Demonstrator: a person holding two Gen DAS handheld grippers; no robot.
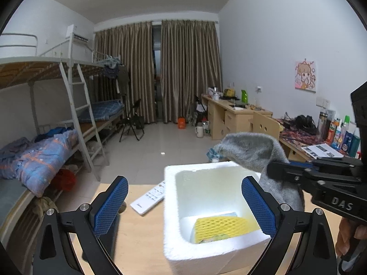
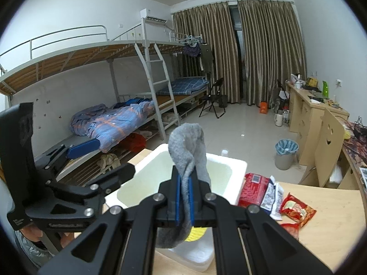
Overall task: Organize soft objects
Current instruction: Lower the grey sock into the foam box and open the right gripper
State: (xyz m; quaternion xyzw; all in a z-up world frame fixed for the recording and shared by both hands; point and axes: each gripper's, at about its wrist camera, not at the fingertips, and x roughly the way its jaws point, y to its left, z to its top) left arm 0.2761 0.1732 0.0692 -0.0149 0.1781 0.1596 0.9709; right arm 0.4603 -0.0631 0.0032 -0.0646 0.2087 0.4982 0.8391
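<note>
A white foam box (image 1: pixel 170 206) stands on the wooden table; a yellow foam net sleeve (image 1: pixel 220 225) lies on its floor. My left gripper (image 1: pixel 183 206) is open and empty, its blue pads either side of the box's left wall and interior. My right gripper (image 2: pixel 184 199) is shut on a grey sock (image 2: pixel 188 146) and holds it over the box (image 2: pixel 231 167). The sock's upper end sticks up and its lower end hangs below the fingers. In the left wrist view the sock (image 1: pixel 252 151) and right gripper (image 1: pixel 275 171) come in from the right above the box's far right corner.
A white remote (image 1: pixel 150 197) lies on the table left of the box. Red snack packets (image 2: pixel 253 189) and other wrappers (image 2: pixel 296 208) lie right of the box. Bunk beds stand on the left, desks and a chair on the right, a bin (image 2: pixel 285 153) on the floor.
</note>
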